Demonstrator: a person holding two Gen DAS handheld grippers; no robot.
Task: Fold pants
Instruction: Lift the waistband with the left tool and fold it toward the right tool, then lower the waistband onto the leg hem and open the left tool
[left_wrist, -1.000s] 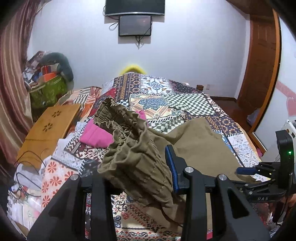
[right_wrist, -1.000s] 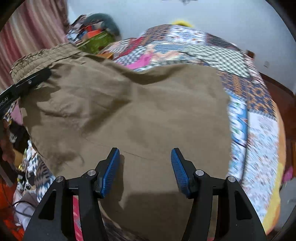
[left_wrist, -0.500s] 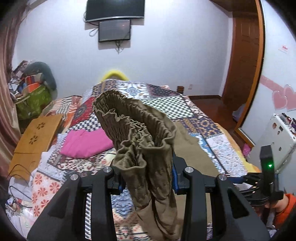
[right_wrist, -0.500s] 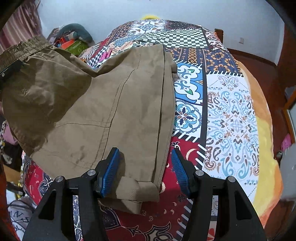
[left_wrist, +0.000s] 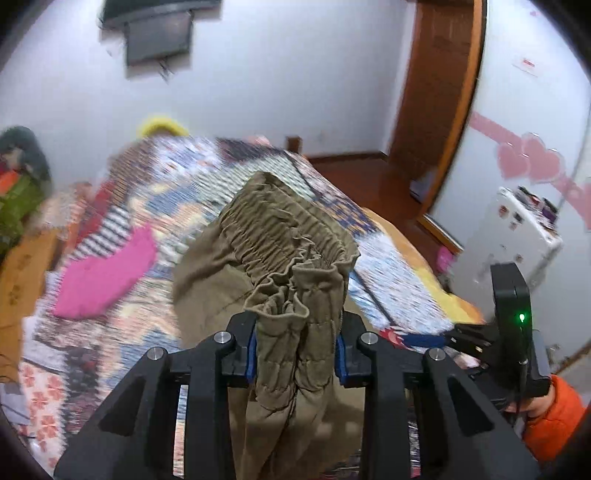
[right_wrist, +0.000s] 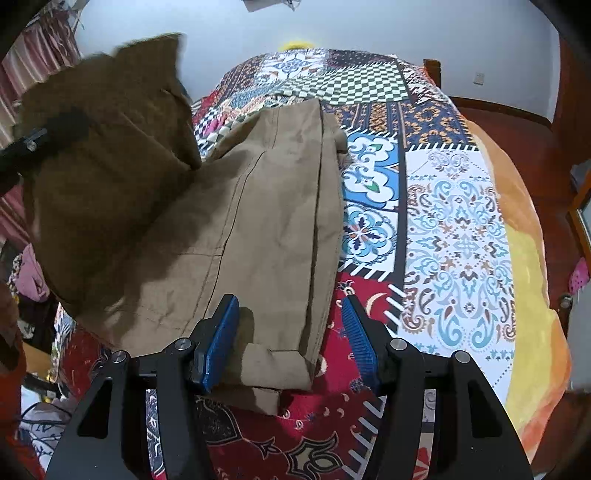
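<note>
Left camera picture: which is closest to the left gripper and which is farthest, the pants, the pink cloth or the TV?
1. The pants, bunched between the left gripper's fingers.
2. The pink cloth, on the bed to the left.
3. The TV, high on the far wall.

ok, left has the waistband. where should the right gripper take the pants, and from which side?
Probably the cuffed hem end of the pants, where the legs lie stacked flat on the quilt. Come in low from the foot end along the legs: that rolled cuff sits between the open right gripper fingers and gives a thick edge. The left gripper holds the bunched waistband aloft.
</note>
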